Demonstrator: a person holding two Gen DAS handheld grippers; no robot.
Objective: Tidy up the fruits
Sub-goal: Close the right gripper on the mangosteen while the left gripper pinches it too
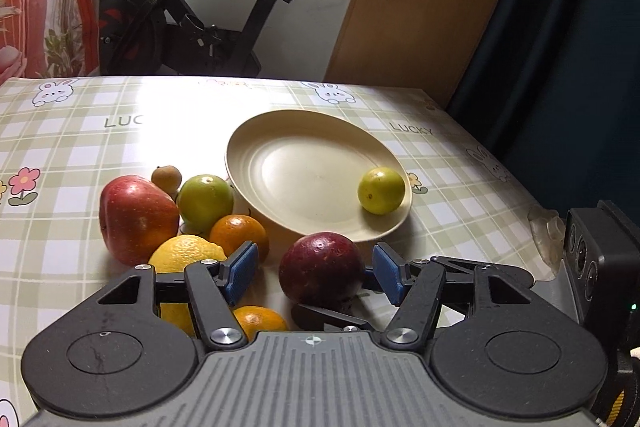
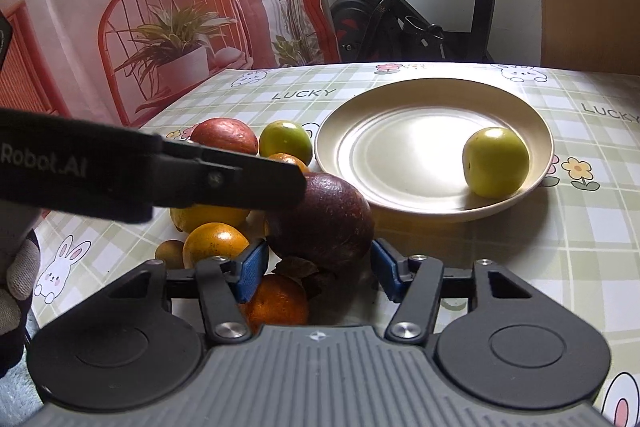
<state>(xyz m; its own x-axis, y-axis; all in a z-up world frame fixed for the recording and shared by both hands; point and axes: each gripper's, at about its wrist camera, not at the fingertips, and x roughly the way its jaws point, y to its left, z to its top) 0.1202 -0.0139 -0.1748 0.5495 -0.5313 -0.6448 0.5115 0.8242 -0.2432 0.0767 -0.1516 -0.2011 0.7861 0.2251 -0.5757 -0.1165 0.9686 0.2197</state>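
Right gripper (image 2: 318, 269): jaws wide, blue pads on either side of the dark purple fruit (image 2: 320, 223); a gap shows at each pad, so nothing is gripped. Judged lined up for a pick of that fruit.

Left gripper (image 1: 314, 269): jaws wide, bracketing the same dark purple fruit from its own side; pads apart from the skin. In the right wrist view its black finger reaches in from the left and hangs over the fruit's top. Which gripper is meant to take it cannot be told.

Dark purple fruit: on the surface (image 1: 460, 163), just before the near rim of the plate (image 1: 280, 123), dried calyx underneath.

Plate: cream, shallow, mostly bare; judged the collecting place, since one yellow-green fruit (image 1: 381, 190) already lies inside its right rim.

Remaining fruit, clustered on the surface left of the plate, many touching:
- red apple (image 1: 136, 217)
- green fruit (image 1: 205, 202), against the plate's edge
- lemon (image 1: 186, 253)
- orange (image 1: 239, 234)
- second orange (image 1: 258, 319), nearest the left gripper body
- small brown fruit (image 1: 166, 179), at the far side

Task judged at an early stage.
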